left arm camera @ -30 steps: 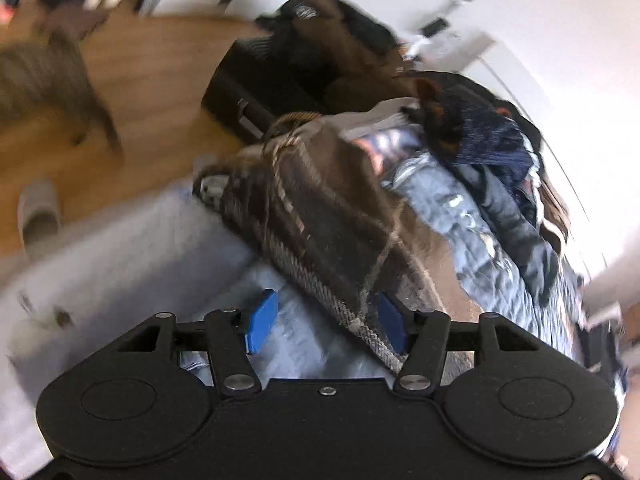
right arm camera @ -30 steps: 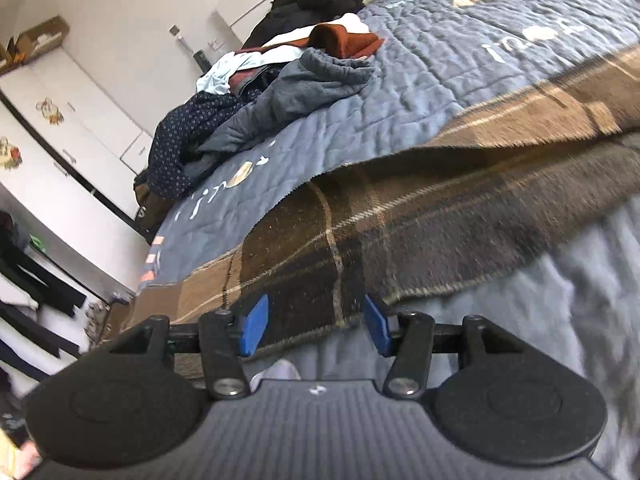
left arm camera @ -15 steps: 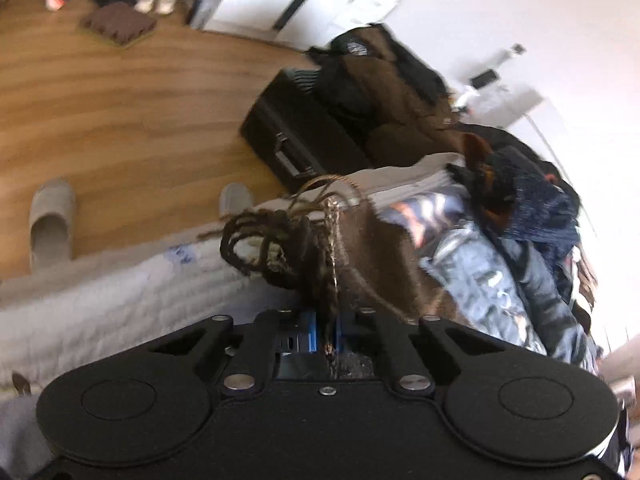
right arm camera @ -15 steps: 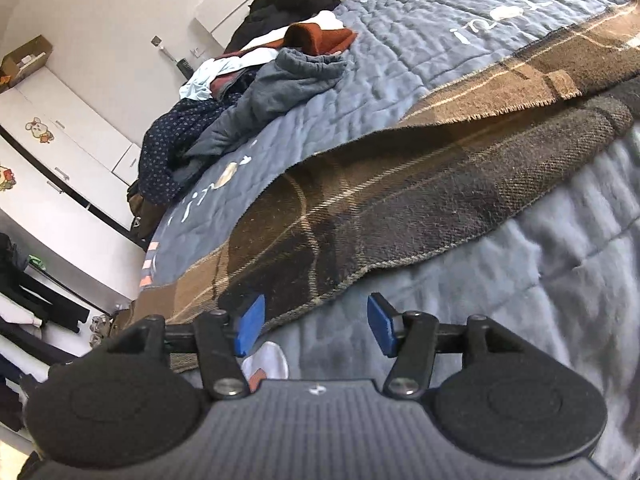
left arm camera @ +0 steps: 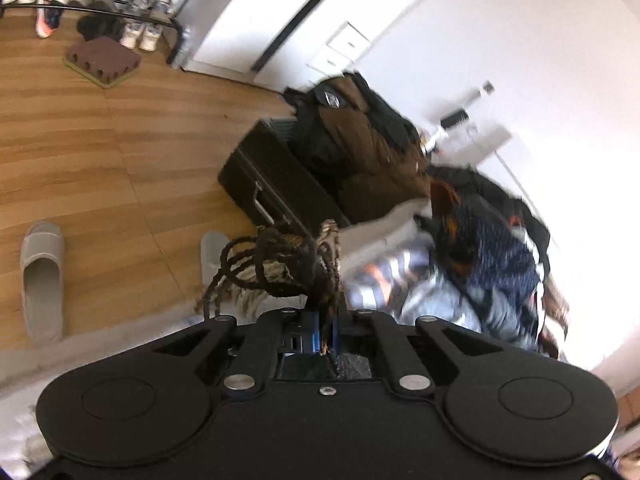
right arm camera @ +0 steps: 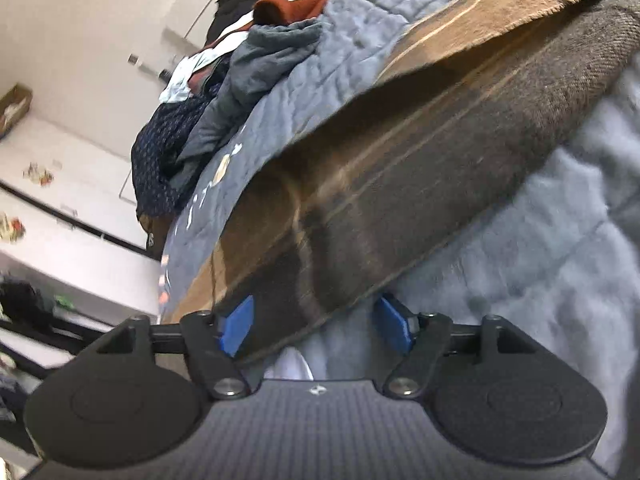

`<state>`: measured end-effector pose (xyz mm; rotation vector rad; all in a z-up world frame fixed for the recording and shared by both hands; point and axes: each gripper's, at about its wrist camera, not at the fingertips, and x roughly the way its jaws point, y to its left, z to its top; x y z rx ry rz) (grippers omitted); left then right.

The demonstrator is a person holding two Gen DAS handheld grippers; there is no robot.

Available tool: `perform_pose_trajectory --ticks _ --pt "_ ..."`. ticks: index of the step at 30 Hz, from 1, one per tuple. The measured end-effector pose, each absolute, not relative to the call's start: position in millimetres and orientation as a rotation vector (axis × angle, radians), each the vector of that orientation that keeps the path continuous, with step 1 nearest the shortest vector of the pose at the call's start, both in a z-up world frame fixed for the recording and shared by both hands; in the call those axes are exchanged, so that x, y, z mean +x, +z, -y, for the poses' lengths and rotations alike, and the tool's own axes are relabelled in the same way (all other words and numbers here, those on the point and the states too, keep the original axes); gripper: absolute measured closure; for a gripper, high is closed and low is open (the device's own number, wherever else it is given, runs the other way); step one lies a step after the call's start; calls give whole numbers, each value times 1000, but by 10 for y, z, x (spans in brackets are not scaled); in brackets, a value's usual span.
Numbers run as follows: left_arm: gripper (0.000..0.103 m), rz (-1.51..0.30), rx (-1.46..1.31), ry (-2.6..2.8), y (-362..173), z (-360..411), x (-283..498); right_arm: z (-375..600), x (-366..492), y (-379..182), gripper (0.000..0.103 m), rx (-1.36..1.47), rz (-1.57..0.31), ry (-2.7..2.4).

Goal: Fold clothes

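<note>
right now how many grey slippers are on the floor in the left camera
2. One slipper lies in full view on the wood floor at the far left. The other slipper is nearer the bed edge, partly hidden by the scarf fringe. More may be out of view.

Both views are lit by bright, soft daylight. In the left wrist view the white wall point(left arm camera: 540, 60) is blown out toward the right edge, and the clothes pile point(left arm camera: 480, 264) beneath it is smeared by motion blur, while the wooden floor point(left arm camera: 100, 152) is rendered fairly sharp. Strong fisheye bending is seen at all edges. In the right wrist view the plaid scarf point(right arm camera: 400, 216) is blurred near the lens, and the quilt point(right arm camera: 560, 280) is softened.
</note>
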<state>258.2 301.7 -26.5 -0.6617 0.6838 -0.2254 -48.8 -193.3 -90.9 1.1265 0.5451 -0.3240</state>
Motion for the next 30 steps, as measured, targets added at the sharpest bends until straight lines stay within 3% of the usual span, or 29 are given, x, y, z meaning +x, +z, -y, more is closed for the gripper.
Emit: perform_pose_trajectory --ticks 5,6,8,9,10,13,17,21,23,25,29,30 --pt "98 -668 -625 -206 -157 -3293 2594 2045 -567 -1006 31 1234 -488 -336" --pt "98 -668 -616 -201 -140 -3360 2585 2053 -587 -1022 36 1256 -478 -349" --pt "98 -667 -598 -188 -108 -3498 2549 2013 -614 -1010 61 1256 -504 -394" --pt "98 -669 -585 -183 -101 -3557 2514 1989 -626 -1002 88 1253 -520 -417" --pt "98 -672 -573 -178 -93 -3617 2480 1956 -642 -1002 95 1257 -543 -431" --pt "98 -680 -541 -157 -86 -3819 2360 1791 -712 -969 96 1274 -577 -410" --pt "98 -690 -540 -78 -158 -4142 2222 1523 -763 -864 95 1246 -659 -361" --pt "92 -810 -535 -16 -401 -4315 2214 1323 -739 -898 84 1133 -752 -351" --pt "88 -878 -507 38 -512 -4327 2159 1330 -786 -828 71 1119 -758 -343" --pt "85 -868 -447 72 -493 -4323 2046 1335 -878 -673 47 1052 -747 -357" --pt "80 -845 -312 79 -277 -4241 1860 1327 -1184 -315 36 843 -720 -399" --pt "71 -830 -281 35 -160 -4068 1786 1336 -1258 -260 34 801 -717 -405"
